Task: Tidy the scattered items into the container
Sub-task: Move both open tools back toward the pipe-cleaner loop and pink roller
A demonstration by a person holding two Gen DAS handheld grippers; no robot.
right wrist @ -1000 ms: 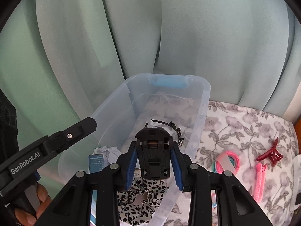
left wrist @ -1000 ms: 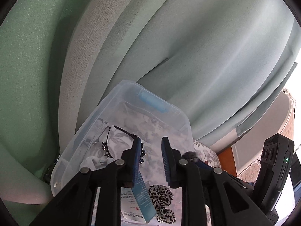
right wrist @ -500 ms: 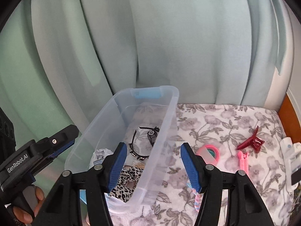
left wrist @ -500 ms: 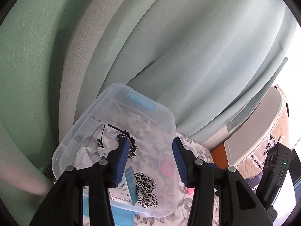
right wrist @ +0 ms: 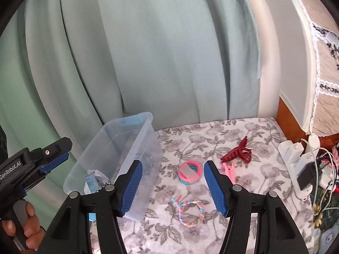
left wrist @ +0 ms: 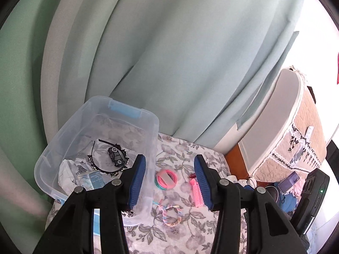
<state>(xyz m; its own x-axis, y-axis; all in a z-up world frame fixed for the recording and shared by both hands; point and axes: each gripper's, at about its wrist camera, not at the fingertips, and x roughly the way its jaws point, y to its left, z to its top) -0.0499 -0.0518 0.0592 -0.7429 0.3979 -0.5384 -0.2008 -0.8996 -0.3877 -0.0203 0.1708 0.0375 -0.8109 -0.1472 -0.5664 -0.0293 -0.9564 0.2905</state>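
Observation:
A clear plastic bin [left wrist: 153, 120] stands at the left on the floral cloth. In it lie a black headband [left wrist: 92, 160], a small black toy car [left wrist: 115, 157], a blue-white box [left wrist: 93, 178] and crumpled paper [left wrist: 67, 169]. On the cloth lie pink and teal hair ties [right wrist: 189, 171], a pink hair clip [right wrist: 229, 172], a dark red claw clip [right wrist: 237, 152] and a braided pastel loop [right wrist: 190, 211]. My left gripper [left wrist: 169, 182] is open and empty beside the bin's right wall. My right gripper [right wrist: 172, 186] is open and empty above the hair ties.
Green curtains [right wrist: 148, 53] hang close behind the bin. White chargers and cables [right wrist: 300, 165] crowd the cloth's right edge, with a lace-covered appliance [right wrist: 317, 42] behind. A hand [right wrist: 27, 228] holds the left gripper [right wrist: 61, 154] left of the bin.
The right gripper opened and let go of the black toy car, which now lies in the bin. The left gripper also opened. Both have drawn back and to the right, away from the bin.

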